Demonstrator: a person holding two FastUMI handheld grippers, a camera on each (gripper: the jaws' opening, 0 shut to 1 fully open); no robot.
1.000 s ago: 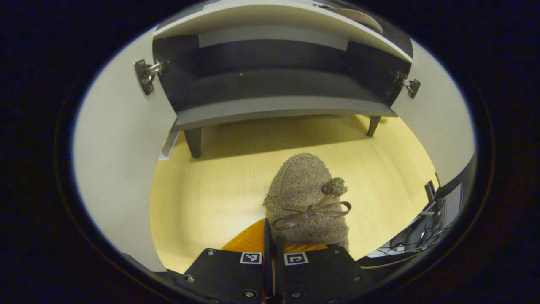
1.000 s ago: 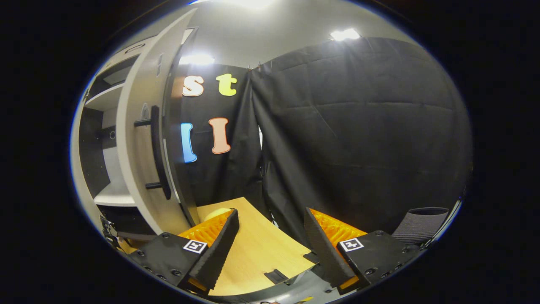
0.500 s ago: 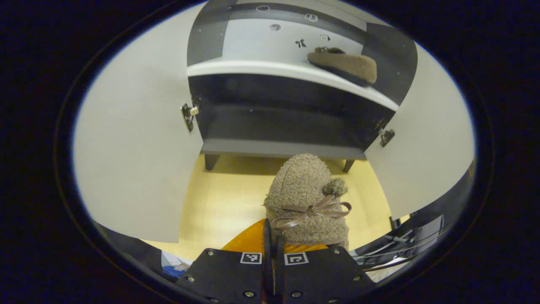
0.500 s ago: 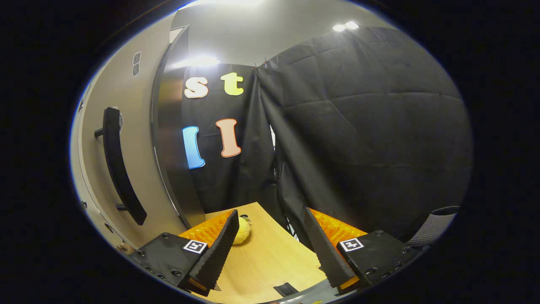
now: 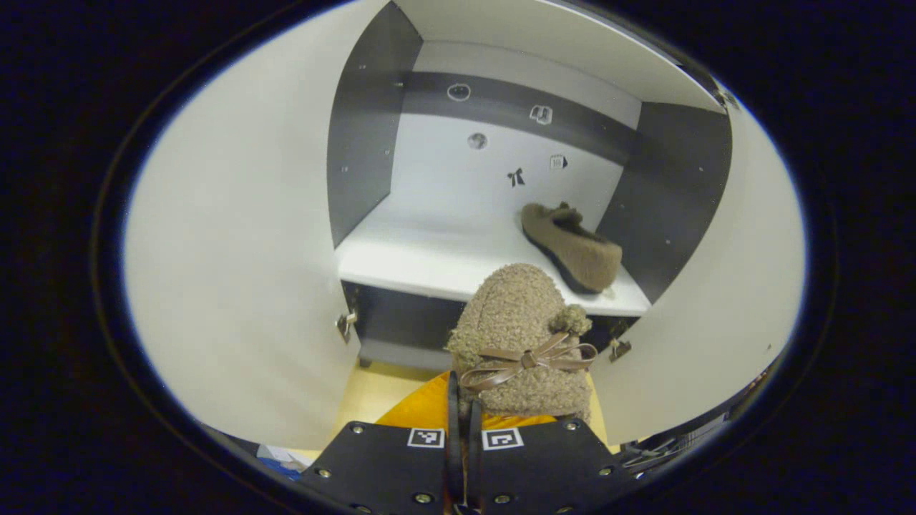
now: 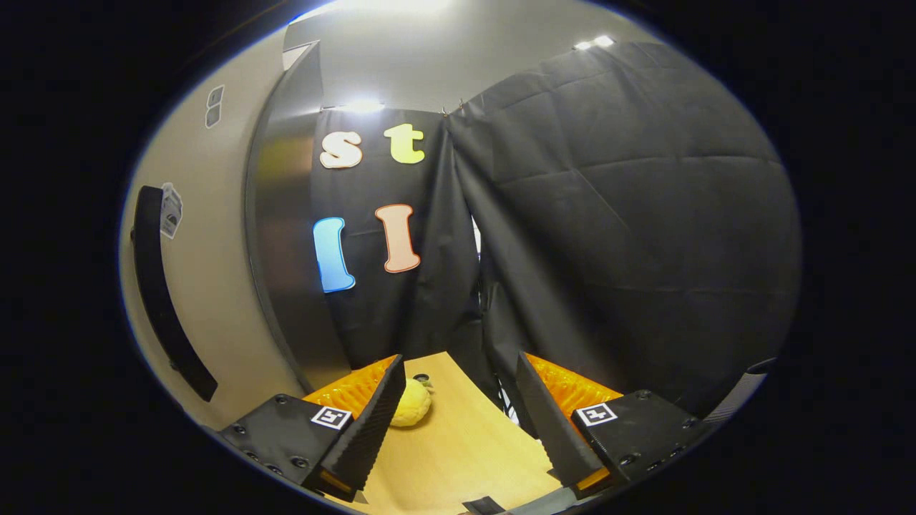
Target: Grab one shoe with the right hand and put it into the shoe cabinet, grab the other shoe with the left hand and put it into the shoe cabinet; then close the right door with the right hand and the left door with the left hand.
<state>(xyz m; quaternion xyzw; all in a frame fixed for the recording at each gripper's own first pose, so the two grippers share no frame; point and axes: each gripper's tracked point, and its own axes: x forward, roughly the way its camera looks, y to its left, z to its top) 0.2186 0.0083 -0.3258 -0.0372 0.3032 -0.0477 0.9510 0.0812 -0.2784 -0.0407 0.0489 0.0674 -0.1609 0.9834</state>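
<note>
In your left gripper view, the shoe cabinet (image 5: 501, 79) stands before you, a pale box with dark side walls and a pale back panel. Its left door (image 5: 236, 243) and right door (image 5: 715, 307) both swing wide open toward you, their plain inner faces flanking the opening. A white shelf (image 5: 429, 257) runs across the cabinet, with a darker compartment below it.

In your right gripper view, you see a pale door face (image 6: 207, 286) with a long dark handle (image 6: 161, 293) at the left, and a wooden floor (image 6: 458, 458) below.

One shoe (image 5: 570, 245), a fuzzy tan slipper with a dark sole, already sits on the shelf toward its right end, near the dark right wall, lying at an angle.

The other shoe (image 5: 519, 343) is in your left gripper (image 5: 463, 415). It is the same curly, tan fleece, with a thin brown bow and a small pompom on top, toe pointing at the cabinet, held in front of the shelf edge. Your fingers are pressed nearly together on its heel edge.

Your right gripper (image 6: 458, 422) has its fingers spread apart with nothing between them. A small yellow ball (image 6: 413, 404) lies on the floor just beside its left finger.
</note>
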